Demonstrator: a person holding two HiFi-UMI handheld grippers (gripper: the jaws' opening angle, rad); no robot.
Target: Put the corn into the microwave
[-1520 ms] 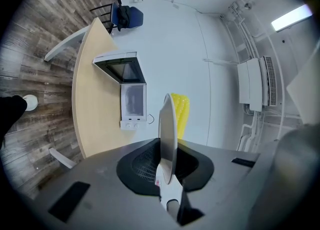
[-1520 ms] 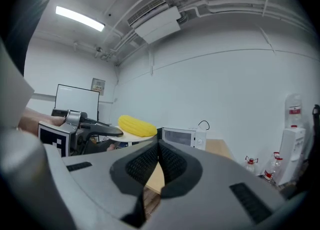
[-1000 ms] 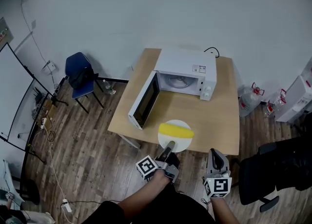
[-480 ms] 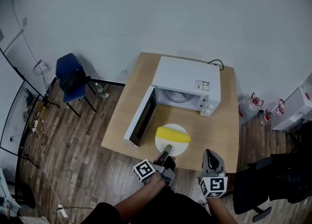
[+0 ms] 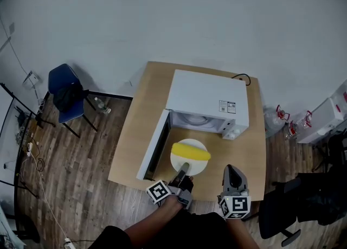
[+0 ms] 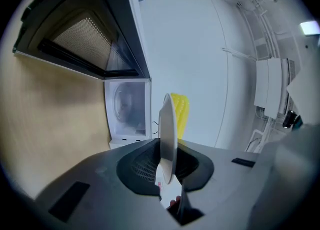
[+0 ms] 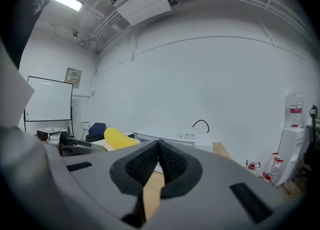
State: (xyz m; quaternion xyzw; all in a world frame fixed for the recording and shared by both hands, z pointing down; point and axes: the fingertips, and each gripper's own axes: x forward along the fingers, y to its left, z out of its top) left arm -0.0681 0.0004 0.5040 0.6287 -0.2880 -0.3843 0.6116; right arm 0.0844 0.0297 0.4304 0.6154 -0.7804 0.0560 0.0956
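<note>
head view: grips the near rim of a white plate (image 5: 187, 166) with the left gripper (image 5: 184, 171), clenched on the edge, and carries the corn (image 5: 191, 151) lying across it. has brought both nearer the microwave (image 5: 209, 96) within the last second: hung over the front edge of the table (image 5: 135, 139) a moment ago, now sits just before the open mouth, beside the swung-out door (image 5: 153, 146). has not crossed the threshold, so keeps the corn outside the cavity for now. looks like the last stretch of the job: calls for a level push forward, a gentle set-down inside, then letting go. could roll the corn off if tipped.

left gripper view: confirms the pinch, with pads on both faces of the plate seen edge-on, the corn behind it and the cavity ahead.

right gripper view: shows the right gripper (image 7: 159, 148) clenched on nothing, pads meeting, carrying no load beside the plate.

as for writing: finds a small label (image 5: 227, 107) with a red mark on the microwave's top, too small to read. finds only black-and-white squares on the marker cube (image 5: 159, 192), no letters. cannot read the little notice (image 7: 73, 76) above the whiteboard (image 7: 47, 98), nor the red label on the water bottle (image 7: 295, 111). makes out no brand anywhere.
</note>
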